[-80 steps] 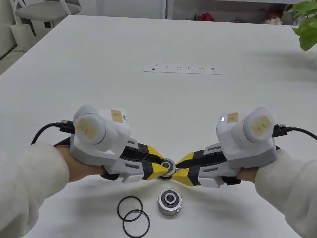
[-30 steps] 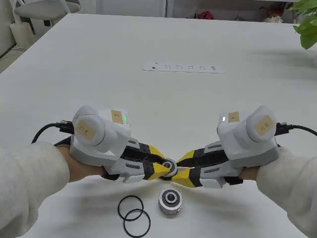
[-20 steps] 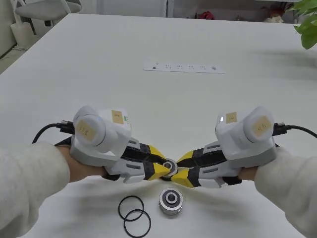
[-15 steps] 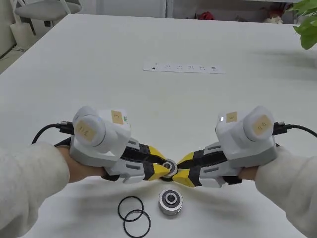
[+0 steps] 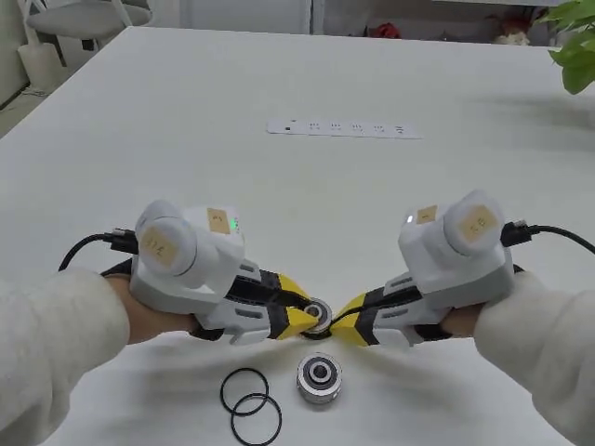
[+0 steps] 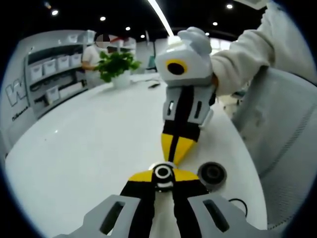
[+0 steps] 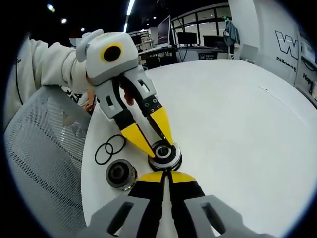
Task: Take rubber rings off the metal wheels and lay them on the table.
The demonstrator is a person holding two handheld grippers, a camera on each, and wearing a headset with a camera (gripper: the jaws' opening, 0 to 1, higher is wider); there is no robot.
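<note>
L gripper (image 5: 301, 317) clenched metal wheel (image 5: 317, 312); R gripper (image 5: 345, 311) was pinched closed at its rim. 2nd wheel (image 5: 319, 376) lay on bench (image 5: 279, 186) at 6 o'clock, two rubber rings (image 5: 250, 403) at 7

The left gripper (image 5: 302, 319) and the right gripper (image 5: 346, 327) meet tip to tip at a metal wheel (image 5: 317, 313), which is clamped in the left one's jaws. The right one's jaws are pressed together, and there is no gap to pass between the two. On the near side, a second wheel (image 5: 319, 377) and two overlapping rubber rings (image 5: 249, 404) lie just below the tips and crowd that strip of table (image 5: 186, 121). Beyond the grippers the white top lies open as far as a power strip (image 5: 342, 128), with a plant (image 5: 576, 46) at the far right corner.
</note>
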